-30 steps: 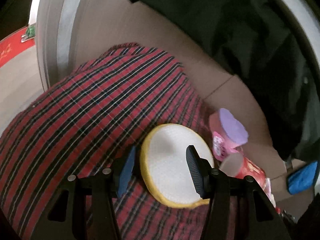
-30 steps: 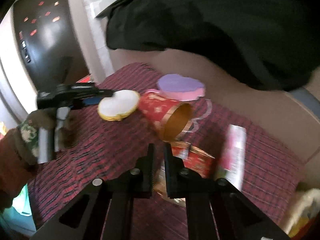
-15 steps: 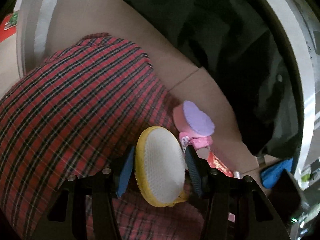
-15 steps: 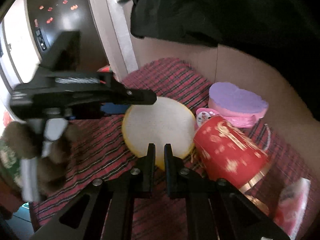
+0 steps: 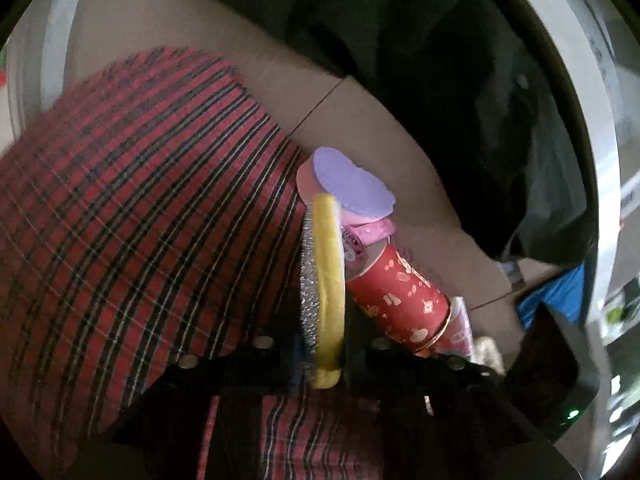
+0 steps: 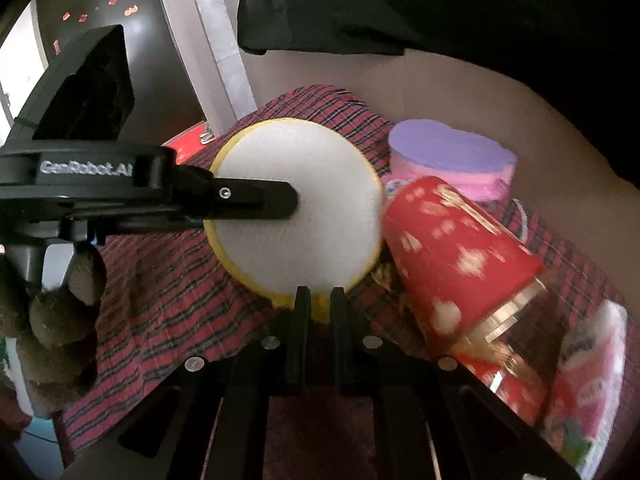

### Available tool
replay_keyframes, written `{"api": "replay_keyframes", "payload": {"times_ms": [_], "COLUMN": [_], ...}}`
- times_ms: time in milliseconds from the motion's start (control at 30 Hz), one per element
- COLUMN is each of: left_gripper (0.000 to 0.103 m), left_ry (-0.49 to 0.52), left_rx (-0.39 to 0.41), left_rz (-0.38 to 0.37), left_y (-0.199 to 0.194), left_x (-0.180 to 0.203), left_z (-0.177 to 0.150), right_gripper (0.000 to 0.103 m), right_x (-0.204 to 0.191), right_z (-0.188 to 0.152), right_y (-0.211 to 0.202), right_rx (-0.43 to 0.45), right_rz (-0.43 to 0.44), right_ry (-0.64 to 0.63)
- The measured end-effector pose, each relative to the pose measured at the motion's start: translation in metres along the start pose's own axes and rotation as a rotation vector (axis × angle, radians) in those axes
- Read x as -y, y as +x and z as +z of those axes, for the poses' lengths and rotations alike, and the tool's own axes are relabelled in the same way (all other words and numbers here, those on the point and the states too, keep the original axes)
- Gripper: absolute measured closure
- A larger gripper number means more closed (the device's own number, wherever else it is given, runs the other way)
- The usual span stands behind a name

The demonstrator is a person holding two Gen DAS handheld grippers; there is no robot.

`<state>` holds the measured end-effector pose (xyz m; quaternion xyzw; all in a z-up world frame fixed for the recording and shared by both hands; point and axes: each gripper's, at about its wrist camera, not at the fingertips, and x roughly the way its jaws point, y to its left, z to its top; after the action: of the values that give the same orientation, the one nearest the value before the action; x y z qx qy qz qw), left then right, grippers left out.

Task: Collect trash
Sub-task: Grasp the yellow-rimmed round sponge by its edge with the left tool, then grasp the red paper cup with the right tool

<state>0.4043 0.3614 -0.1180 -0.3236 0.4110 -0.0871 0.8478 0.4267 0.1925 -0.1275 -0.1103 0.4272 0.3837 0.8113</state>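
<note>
The left gripper [image 5: 320, 354] has just been closing, and its jaws now pinch the round yellow-rimmed pad [image 5: 326, 292] between them; in the left wrist view the pad stands on edge at the lower centre of the frame, its yellow rim facing the camera and a silvery mesh face turned to the left. In the right wrist view the same pad [image 6: 298, 208] fills the middle of the frame, its white face towards the camera, with the left gripper [image 6: 280, 200] reaching in from the left edge and one finger lying across that face; a gloved hand [image 6: 52, 320] grips the handle at the lower left.

The right gripper [image 6: 318, 300] sits at the bottom centre of its own view; its jaws stand pressed nearly together with only a narrow gap, and the pad's lower rim shows just beyond the tips; whether it touches them I cannot tell.

A red paper cup [image 6: 460, 256] lies on its side to the right of the pad, touching it; behind the cup, at the upper right, sits a pink container with a purple lid [image 6: 450, 160]; a pink wrapper [image 6: 588, 380] lies at the lower right edge. All rest on a red plaid cloth [image 5: 140, 208], with dark fabric [image 6: 440, 4] along the top.
</note>
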Motion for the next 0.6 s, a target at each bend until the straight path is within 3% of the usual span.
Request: {"api": "replay_keyframes", "payload": {"times_ms": [167, 233, 267, 433, 600], "left_gripper": [0.088, 0.089, 0.088, 0.088, 0.088], "left_ry": [0.097, 0.142, 0.163, 0.260, 0.270], "left_rx": [0.050, 0.084, 0.104, 0.204, 0.285], "left_rz": [0.076, 0.122, 0.147, 0.253, 0.284], "left_y": [-0.017, -0.031, -0.039, -0.087, -0.132], "left_x": [0.027, 0.039, 0.044, 0.057, 0.055], "left_z": [-0.009, -0.014, -0.015, -0.012, -0.007], "right_gripper": [0.088, 0.072, 0.070, 0.069, 0.067], "right_x": [0.007, 0.010, 0.012, 0.020, 0.031], "right_z": [-0.008, -0.005, -0.003, 0.015, 0.039], "right_y": [-0.034, -0.046, -0.055, -0.072, -0.071], "right_rx": [0.047, 0.080, 0.104, 0.132, 0.131], "right_rz": [-0.014, -0.027, -0.037, -0.093, -0.130], "right_ry": [0.002, 0.003, 0.001, 0.003, 0.027]}}
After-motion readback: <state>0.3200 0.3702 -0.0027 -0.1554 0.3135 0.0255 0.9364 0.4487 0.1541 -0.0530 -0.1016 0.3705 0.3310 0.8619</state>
